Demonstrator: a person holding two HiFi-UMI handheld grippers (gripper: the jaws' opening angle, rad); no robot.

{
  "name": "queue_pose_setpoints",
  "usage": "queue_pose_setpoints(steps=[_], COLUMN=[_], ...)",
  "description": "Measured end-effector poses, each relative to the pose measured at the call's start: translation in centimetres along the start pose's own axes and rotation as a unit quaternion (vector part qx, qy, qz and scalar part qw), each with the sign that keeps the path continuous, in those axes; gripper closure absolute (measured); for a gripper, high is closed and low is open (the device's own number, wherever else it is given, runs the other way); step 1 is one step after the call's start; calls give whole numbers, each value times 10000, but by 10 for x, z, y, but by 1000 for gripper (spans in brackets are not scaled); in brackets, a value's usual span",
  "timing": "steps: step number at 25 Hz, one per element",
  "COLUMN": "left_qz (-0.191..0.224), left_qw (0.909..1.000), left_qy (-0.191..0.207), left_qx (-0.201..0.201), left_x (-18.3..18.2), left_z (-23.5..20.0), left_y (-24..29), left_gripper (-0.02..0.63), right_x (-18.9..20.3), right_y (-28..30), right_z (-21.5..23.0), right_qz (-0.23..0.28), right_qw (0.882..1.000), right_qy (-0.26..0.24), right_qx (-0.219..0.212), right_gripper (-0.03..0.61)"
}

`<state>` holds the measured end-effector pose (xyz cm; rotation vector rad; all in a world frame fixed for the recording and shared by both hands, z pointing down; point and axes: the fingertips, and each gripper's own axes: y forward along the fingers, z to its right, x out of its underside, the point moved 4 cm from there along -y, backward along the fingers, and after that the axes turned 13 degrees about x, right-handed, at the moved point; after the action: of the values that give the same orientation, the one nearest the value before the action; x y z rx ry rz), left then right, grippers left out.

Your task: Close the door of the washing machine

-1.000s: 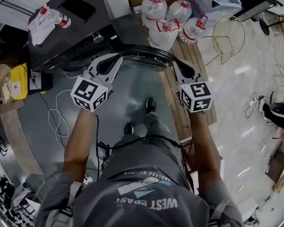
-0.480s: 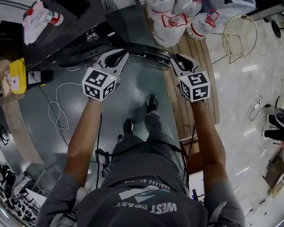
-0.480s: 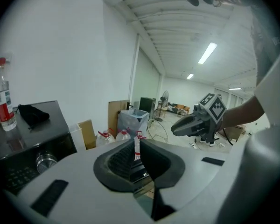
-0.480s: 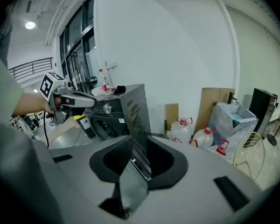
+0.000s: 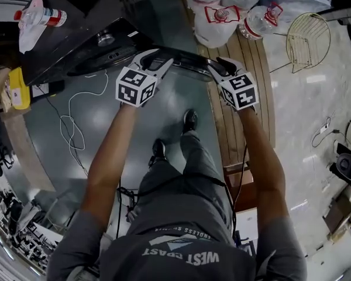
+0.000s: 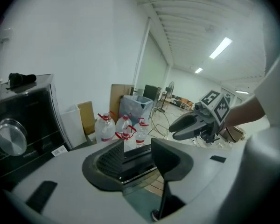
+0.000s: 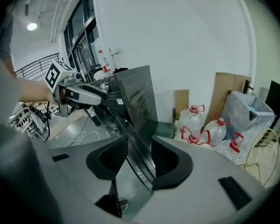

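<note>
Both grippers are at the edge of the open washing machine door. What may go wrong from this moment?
1. The left gripper and the right gripper have the door edge between jaws that are opening, so nothing clamps it. A push might slide off the edge.
2. The water bottles stand close beyond the door. If it swings that way, it might bump them.

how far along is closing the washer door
Done: the left gripper and right gripper are both at the rim of the door. In hand: both sets of jaws are opening, with the rim between them in each gripper view. Left: the whole closing, since the door stands swung out from the washing machine, not shut against its front.
</note>
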<state>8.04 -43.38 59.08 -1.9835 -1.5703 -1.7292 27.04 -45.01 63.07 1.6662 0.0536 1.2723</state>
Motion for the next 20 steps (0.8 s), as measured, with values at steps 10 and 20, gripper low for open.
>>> queue_pose_setpoints(steps=[10,20], left_qz=[-265,-192], left_qw=[9989,9981], left_qy=[-243,-376], left_qx=[-285,-458], left_x=[33,49], left_z=[-29,-37], left_y=[40,46], left_gripper=[410,462], right_x=[27,32], right_y=[48,47], right_z=[0,-7], right_qz=[-230,-292], right_qw=[9989,9972], right_qy=[-212,-307], right_qx=[-343,-624], right_gripper=[400,413])
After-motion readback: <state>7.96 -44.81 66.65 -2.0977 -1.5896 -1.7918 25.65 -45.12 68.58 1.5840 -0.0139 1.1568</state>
